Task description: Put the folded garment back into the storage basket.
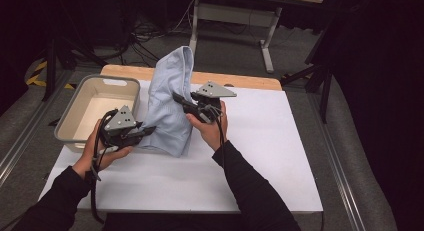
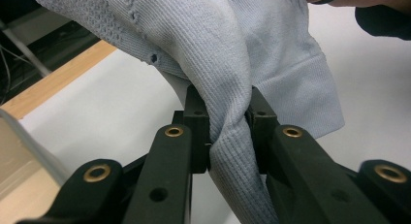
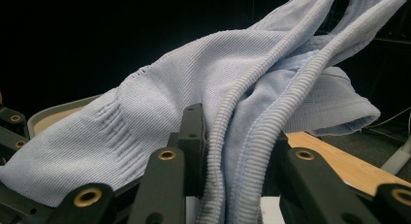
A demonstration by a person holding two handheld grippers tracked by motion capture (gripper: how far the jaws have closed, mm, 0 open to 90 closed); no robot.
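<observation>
Holding the knit (image 1: pixel 171 98) up over the desk (image 1: pixel 260 151): my left tool (image 1: pixel 148 131) clenches its lower edge, my right tool (image 1: pixel 178 98) pinches a ribbed fold higher up. Bin (image 1: pixel 75 116) sits just left.

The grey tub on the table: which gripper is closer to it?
Left. The left gripper sits right beside the grey tub, by its near right corner, clamping the pale blue knit garment. The right gripper grips the same garment farther right, beyond the cloth.

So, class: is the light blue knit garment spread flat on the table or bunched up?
Bunched up: the knit garment hangs in folds, lifted between the left gripper and right gripper, both clamped on it.
</observation>
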